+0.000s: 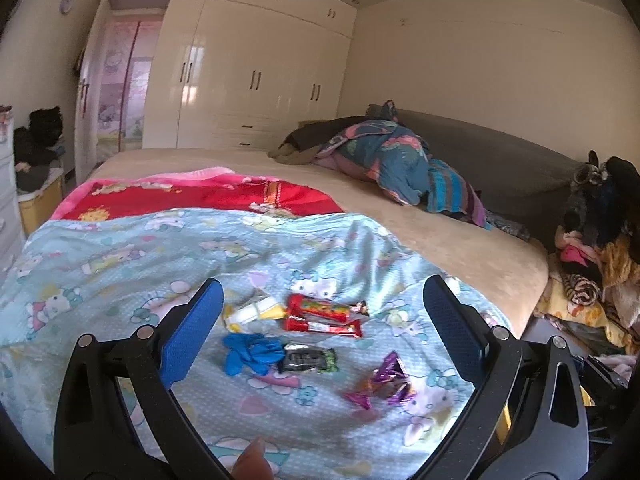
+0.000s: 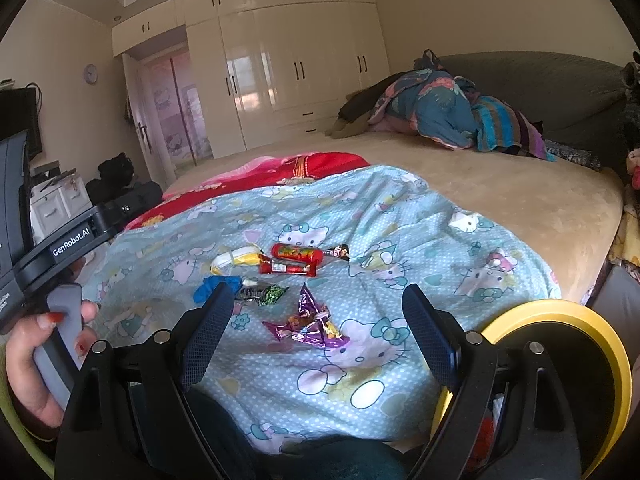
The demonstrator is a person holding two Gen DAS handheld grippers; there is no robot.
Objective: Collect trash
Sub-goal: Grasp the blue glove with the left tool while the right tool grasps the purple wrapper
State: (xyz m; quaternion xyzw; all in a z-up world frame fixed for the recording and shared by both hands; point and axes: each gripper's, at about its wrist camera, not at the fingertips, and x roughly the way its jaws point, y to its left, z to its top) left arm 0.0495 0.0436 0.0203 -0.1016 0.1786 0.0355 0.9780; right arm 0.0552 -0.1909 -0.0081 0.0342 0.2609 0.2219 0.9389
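open blanket (image 2: 400,240) around the wrappers (image 2: 296,260) — yellow-rimmed bin (image 2: 560,312) crowds the right.

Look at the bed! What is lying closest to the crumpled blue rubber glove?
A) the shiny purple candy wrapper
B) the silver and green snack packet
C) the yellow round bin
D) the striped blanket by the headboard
B: the silver and green snack packet lies right against the crumpled blue rubber glove on the light blue cartoon-cat blanket, the other things farther off.

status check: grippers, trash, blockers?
Left gripper and right gripper open, empty. Wrappers loose on blanket. Yellow bin beside right gripper. No obstruction.
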